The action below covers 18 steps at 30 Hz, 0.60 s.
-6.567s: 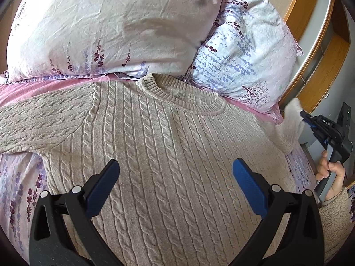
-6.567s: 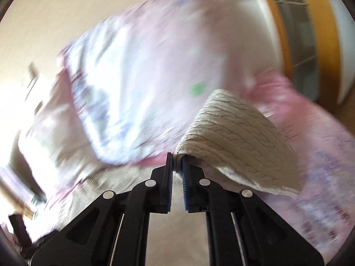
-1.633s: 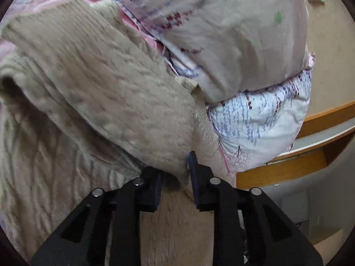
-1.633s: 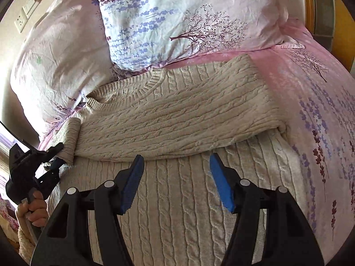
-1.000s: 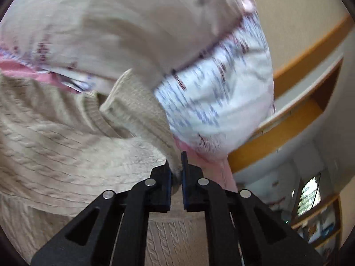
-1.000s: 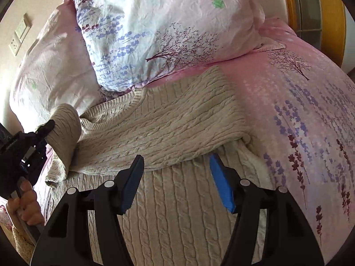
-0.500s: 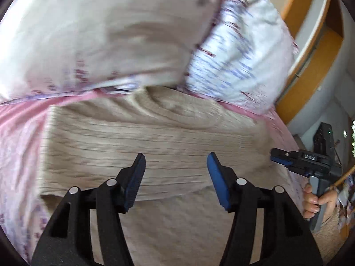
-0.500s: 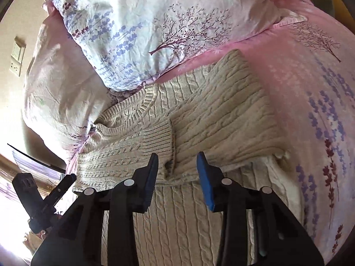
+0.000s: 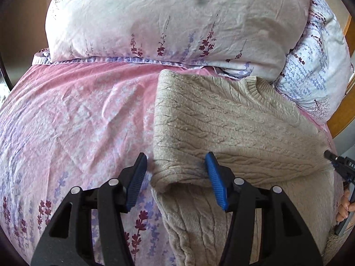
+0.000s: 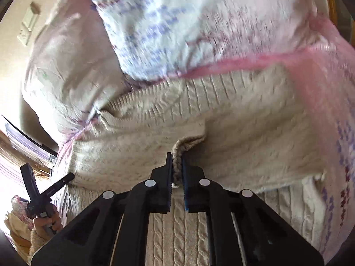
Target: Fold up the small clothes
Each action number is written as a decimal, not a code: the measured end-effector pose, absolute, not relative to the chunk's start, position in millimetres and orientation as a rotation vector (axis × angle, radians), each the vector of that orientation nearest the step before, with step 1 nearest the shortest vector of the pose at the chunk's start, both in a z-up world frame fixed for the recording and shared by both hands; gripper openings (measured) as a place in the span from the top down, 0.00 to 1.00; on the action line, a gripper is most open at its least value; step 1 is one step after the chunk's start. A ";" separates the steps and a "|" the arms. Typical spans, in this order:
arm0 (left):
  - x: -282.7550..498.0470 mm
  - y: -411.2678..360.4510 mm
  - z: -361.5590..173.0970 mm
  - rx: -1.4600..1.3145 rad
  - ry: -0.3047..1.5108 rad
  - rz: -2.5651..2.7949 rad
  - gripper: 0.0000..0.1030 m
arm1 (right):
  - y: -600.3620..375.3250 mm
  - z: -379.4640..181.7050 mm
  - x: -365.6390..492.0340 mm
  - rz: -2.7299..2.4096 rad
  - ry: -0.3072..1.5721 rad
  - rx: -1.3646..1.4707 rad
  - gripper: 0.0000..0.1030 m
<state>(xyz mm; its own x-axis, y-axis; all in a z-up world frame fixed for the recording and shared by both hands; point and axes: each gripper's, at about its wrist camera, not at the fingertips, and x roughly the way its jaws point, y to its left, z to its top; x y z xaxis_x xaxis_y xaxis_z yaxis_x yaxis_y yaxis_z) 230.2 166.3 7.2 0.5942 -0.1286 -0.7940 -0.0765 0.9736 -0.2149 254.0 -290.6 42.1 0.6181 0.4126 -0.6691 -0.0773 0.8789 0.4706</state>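
A beige cable-knit sweater [image 9: 233, 128] lies on the pink floral bed sheet [image 9: 77, 115], with both sleeves folded across its chest. My left gripper [image 9: 177, 177] is open, its blue pads either side of the folded left edge of the sweater. My right gripper [image 10: 176, 173] is shut on the ribbed cuff [image 10: 188, 143] of the folded sleeve, over the middle of the sweater [image 10: 244, 137]. The right gripper also shows at the right edge of the left wrist view [image 9: 342, 166]. The left gripper shows at the lower left of the right wrist view [image 10: 51, 190].
Two floral pillows [image 9: 177, 17] [image 9: 317, 66] lean against the headboard behind the sweater's collar. A wooden bed frame [image 9: 346, 108] runs along the right. A wall switch [image 10: 28, 26] shows at the upper left of the right wrist view.
My left gripper let go of the left sleeve after laying it across the chest, and moved left to the sweater's folded edge. My right gripper closed on the sleeve cuff.
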 end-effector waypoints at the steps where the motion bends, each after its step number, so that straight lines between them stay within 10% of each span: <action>1: 230.3 165.9 7.1 -0.236 0.934 -0.031 0.47 | -289.3 59.4 247.7 0.293 0.769 0.395 0.92; 4: 230.1 163.4 6.5 -0.223 0.928 -0.030 0.47 | -283.2 83.2 236.1 0.230 0.627 0.281 0.92; 10: 229.8 159.6 7.4 -0.216 0.924 -0.035 0.47 | -299.6 11.1 260.2 0.133 0.929 0.369 0.91; 18: 181.3 169.9 19.6 -0.328 0.887 -0.207 0.46 | -341.8 48.3 199.0 0.181 0.831 0.425 0.54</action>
